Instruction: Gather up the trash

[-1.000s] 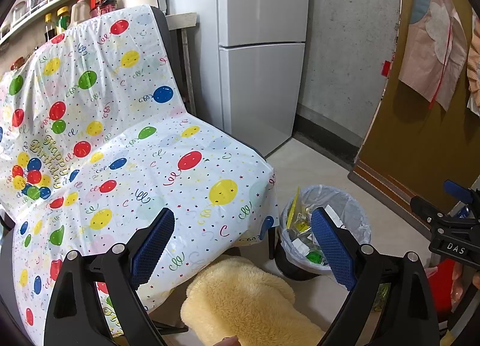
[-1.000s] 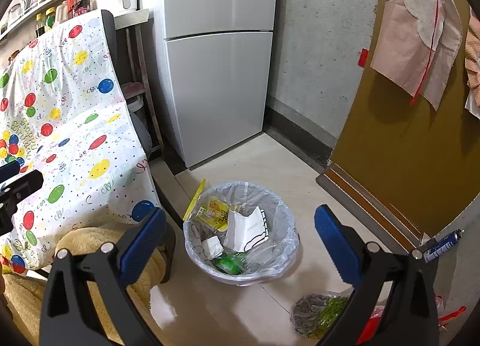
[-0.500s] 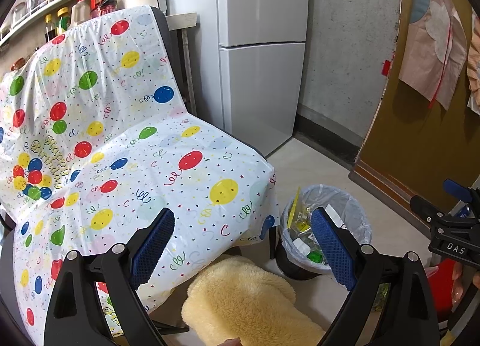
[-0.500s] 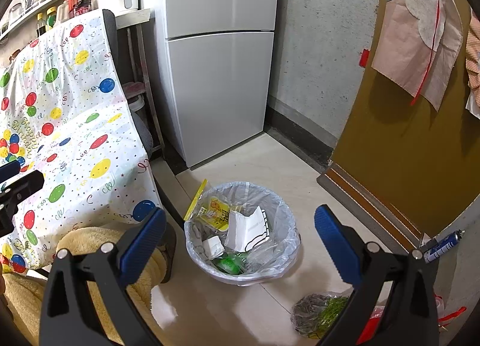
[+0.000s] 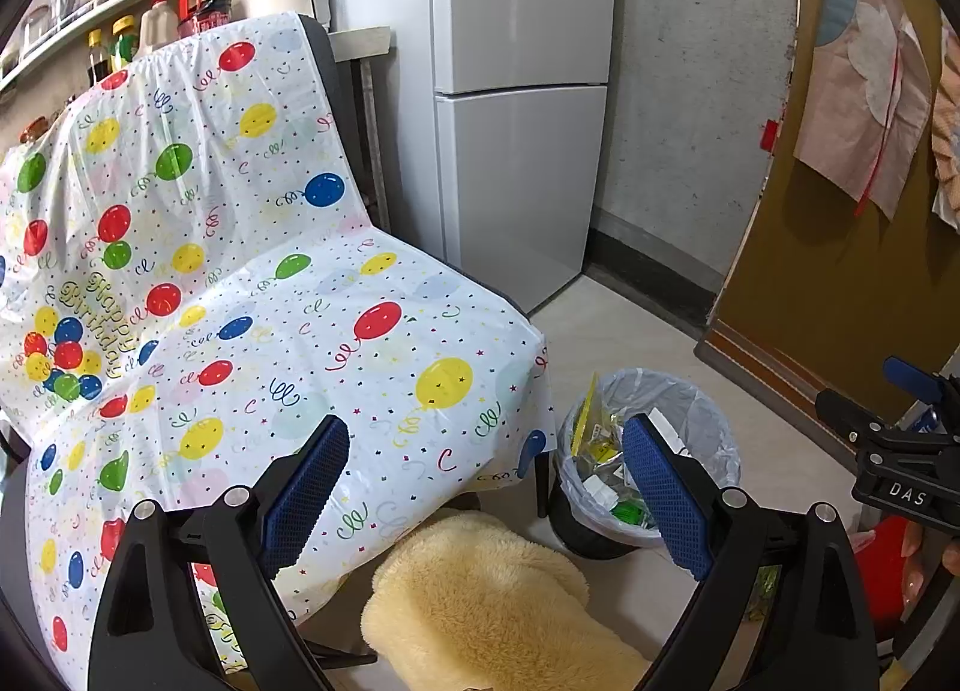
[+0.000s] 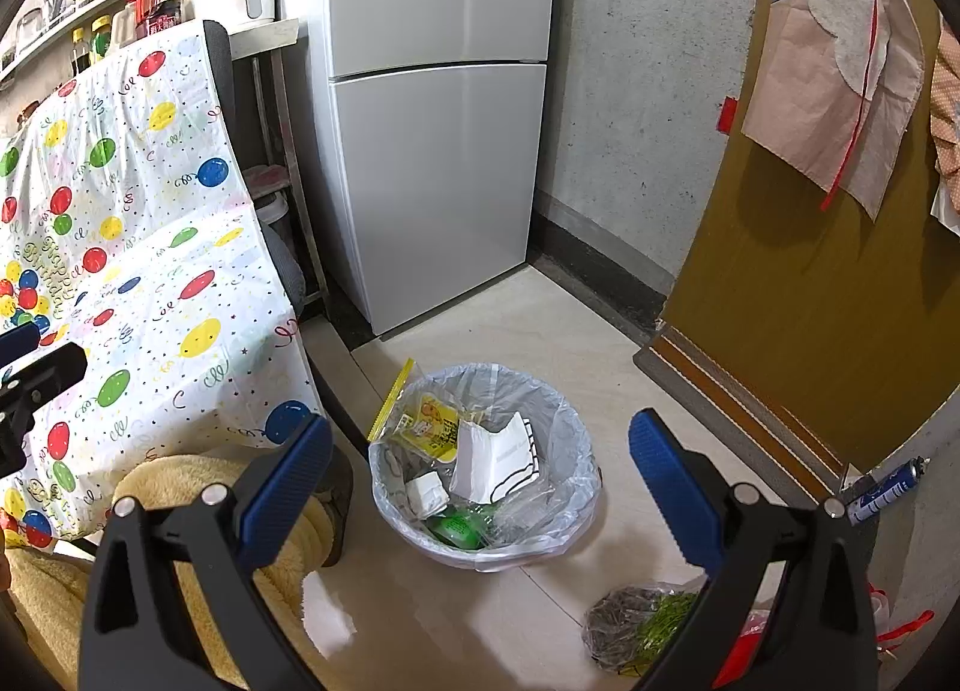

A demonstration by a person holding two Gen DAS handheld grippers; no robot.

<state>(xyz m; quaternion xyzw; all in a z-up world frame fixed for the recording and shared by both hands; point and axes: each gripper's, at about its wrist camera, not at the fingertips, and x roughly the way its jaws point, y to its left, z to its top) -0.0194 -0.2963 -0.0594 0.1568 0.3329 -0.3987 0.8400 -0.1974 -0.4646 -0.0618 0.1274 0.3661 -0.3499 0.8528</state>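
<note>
A trash bin [image 6: 567, 433] with a clear liner stands on the floor and holds a yellow packet [image 6: 427, 427], white paper [image 6: 498, 454], a green bottle [image 6: 459, 529] and other wrappers. It also shows in the left wrist view [image 5: 702, 415]. My right gripper [image 6: 480, 481] is open and empty, above the bin. My left gripper [image 5: 480, 487] is open and empty, over the front edge of the chair cover [image 5: 288, 331]. The right gripper shows at the right edge of the left wrist view [image 5: 900, 451].
A balloon-print plastic cover drapes a chair. A yellow fleece [image 5: 492, 595] lies below it. A grey fridge [image 6: 432, 121] stands behind the bin. A bag of greens [image 6: 642, 625] and a spray can [image 6: 888, 490] lie on the floor at right. A brown door [image 6: 810, 271] is at right.
</note>
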